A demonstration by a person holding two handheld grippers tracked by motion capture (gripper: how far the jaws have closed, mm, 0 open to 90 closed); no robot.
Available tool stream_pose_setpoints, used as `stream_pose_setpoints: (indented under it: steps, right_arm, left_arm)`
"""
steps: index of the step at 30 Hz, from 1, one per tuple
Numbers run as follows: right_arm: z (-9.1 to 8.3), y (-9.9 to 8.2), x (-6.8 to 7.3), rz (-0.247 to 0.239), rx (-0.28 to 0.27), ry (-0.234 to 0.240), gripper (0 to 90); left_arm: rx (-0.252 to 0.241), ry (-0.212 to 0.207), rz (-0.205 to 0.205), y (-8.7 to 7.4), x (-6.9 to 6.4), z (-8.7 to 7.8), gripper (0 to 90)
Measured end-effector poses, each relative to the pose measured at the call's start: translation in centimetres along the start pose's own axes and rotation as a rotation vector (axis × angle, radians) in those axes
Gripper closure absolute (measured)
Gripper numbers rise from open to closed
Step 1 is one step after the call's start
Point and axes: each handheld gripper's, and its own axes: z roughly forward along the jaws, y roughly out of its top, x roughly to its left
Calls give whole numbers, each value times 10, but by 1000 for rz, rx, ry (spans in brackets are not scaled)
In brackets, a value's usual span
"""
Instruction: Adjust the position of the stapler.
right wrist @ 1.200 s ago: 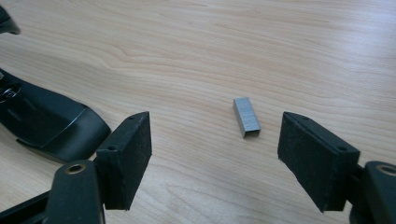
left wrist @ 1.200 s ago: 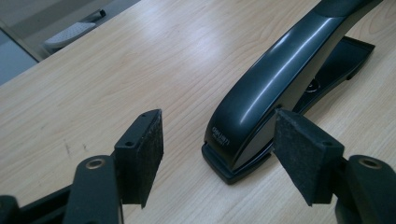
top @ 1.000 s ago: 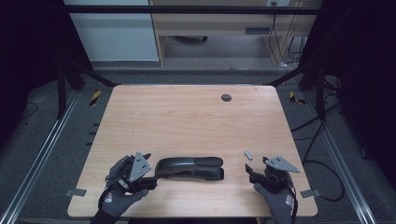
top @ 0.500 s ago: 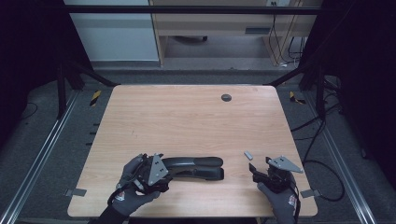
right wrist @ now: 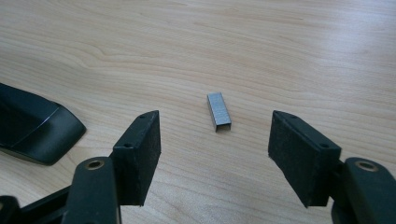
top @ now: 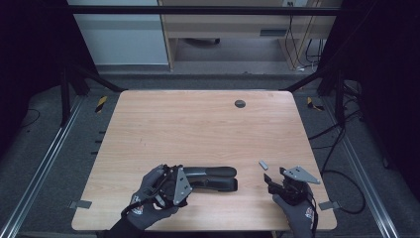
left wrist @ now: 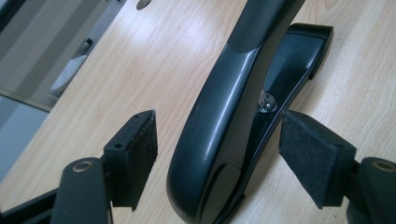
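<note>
A black stapler (top: 210, 177) lies on its side near the front edge of the wooden table (top: 198, 129). My left gripper (top: 184, 182) is at the stapler's left end. In the left gripper view the left gripper (left wrist: 217, 154) stands open, with the stapler's (left wrist: 224, 116) rounded rear end between the pads and a gap at the left pad. A small grey strip of staples (top: 263, 164) lies to the stapler's right. My right gripper (top: 271, 181) sits just short of it. In the right gripper view the right gripper (right wrist: 215, 156) is open; its jaws have just been closing slightly, with nothing between them. The staples (right wrist: 218, 111) lie ahead of the pads.
A round dark grommet (top: 239, 103) sits in the table's far side. Metal rails (top: 44, 163) run along both sides on the floor. Cables (top: 341, 144) lie to the right. A cabinet and desk (top: 223, 29) stand beyond the table.
My left gripper has slid right along the table's front, and its jaws now straddle the stapler's rear end. The right hand has stayed where it was.
</note>
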Motion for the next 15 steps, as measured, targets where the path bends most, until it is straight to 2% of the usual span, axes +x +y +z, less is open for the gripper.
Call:
stream_pose_setpoints:
  steps: [15]
  right_arm:
    - [-1, 0, 0, -1, 0, 1, 372]
  left_arm:
    - [-1, 69, 97, 12, -21, 7, 298]
